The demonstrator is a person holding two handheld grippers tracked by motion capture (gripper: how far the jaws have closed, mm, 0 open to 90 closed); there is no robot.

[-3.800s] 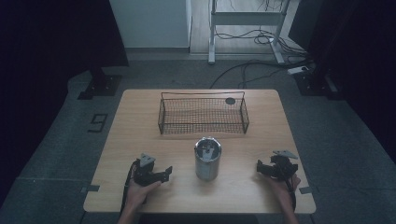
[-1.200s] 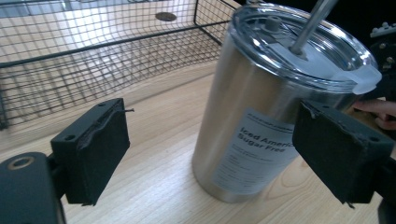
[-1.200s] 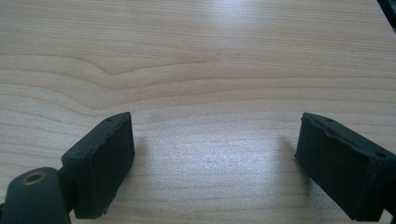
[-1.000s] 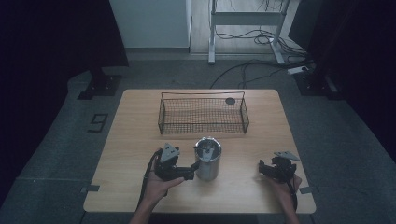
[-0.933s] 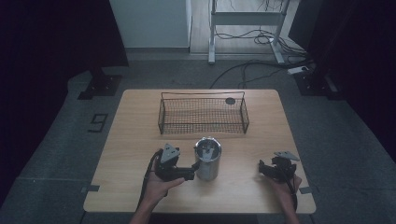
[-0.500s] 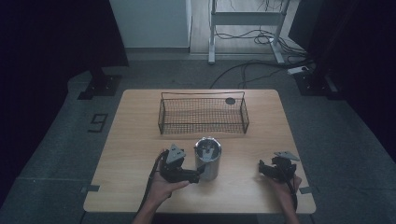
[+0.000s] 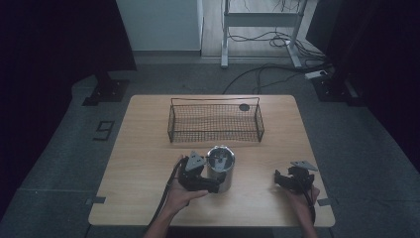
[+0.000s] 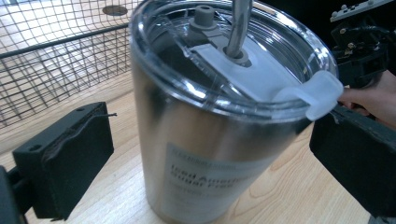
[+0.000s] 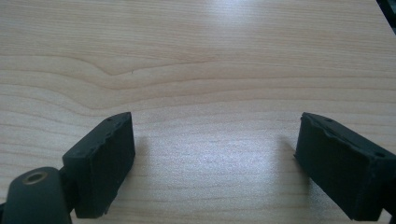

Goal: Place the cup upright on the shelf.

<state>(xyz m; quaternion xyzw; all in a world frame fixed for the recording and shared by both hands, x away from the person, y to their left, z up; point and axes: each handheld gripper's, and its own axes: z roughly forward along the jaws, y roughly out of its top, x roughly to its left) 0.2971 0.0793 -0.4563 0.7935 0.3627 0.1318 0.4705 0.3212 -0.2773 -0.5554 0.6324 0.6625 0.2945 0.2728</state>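
**Left jaws opened around the tumbler**

Dark curtains and grey carpet surround a pale wooden table (image 7: 148,163), where a steel tumbler (image 7: 220,168) is stood upright near the front, just ahead of a wire basket (image 7: 215,121). Since a second ago the left gripper (image 7: 214,186) has been brought in against the tumbler's left side, and its jaws have just been opening — they are now spread wide, the tumbler set between them. In the left gripper view a gap is seen between the left pad and the steel wall (image 8: 196,154); contact at the right pad, under the lid's white tab (image 8: 322,95), cannot be told. A grasp is judged to be prepared, not yet made.

The right gripper (image 7: 285,181) is rested well apart at the table's right — its jaws are held open over bare wood.

A pale label (image 8: 210,175) is carried on the tumbler; its print is too blurred to be read.
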